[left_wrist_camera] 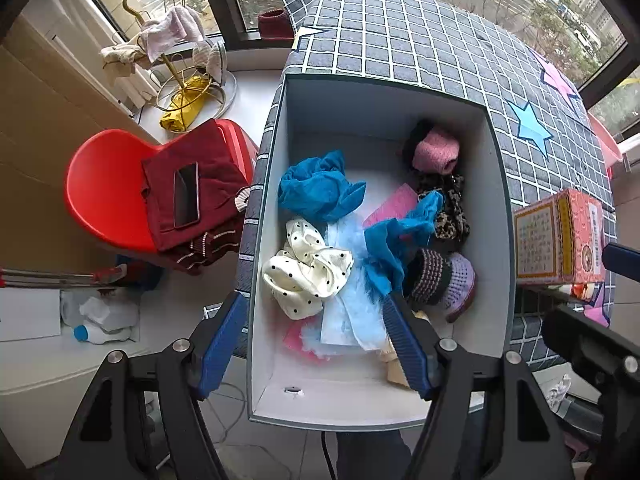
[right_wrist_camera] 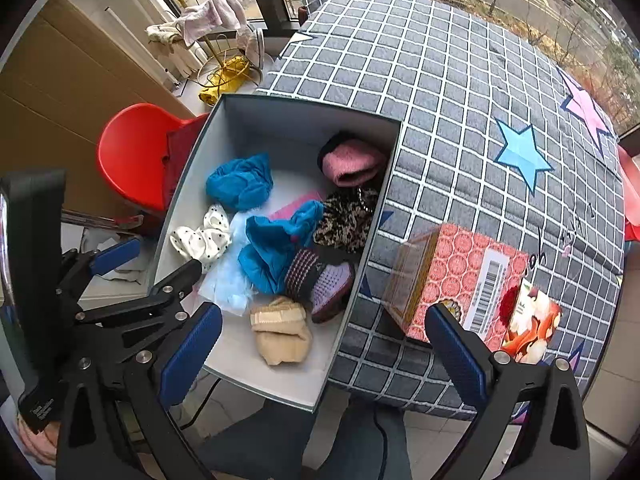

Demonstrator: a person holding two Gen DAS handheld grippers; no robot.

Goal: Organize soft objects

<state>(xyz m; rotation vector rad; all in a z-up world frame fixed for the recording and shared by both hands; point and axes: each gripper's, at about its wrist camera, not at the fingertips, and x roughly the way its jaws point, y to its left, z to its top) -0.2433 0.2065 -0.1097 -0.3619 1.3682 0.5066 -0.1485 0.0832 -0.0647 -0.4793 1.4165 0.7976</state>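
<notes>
Hovering with my left gripper (left_wrist_camera: 316, 344) and right gripper (right_wrist_camera: 324, 356) both spread wide and empty, I judge sorting nearly done: soft cloth pieces fill the grey-rimmed white box (left_wrist_camera: 380, 108).

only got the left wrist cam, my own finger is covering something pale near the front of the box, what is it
Observer: A folded beige bundle, lying on the floor of the box just in front of the purple knitted shoe.
Operator: what's the right gripper doing
Observer: The right gripper is open and empty, facing the box's right wall and the red carton.
Operator: anything beside that carton
Observer: A small packet with a fox picture lies against its near end.
</notes>
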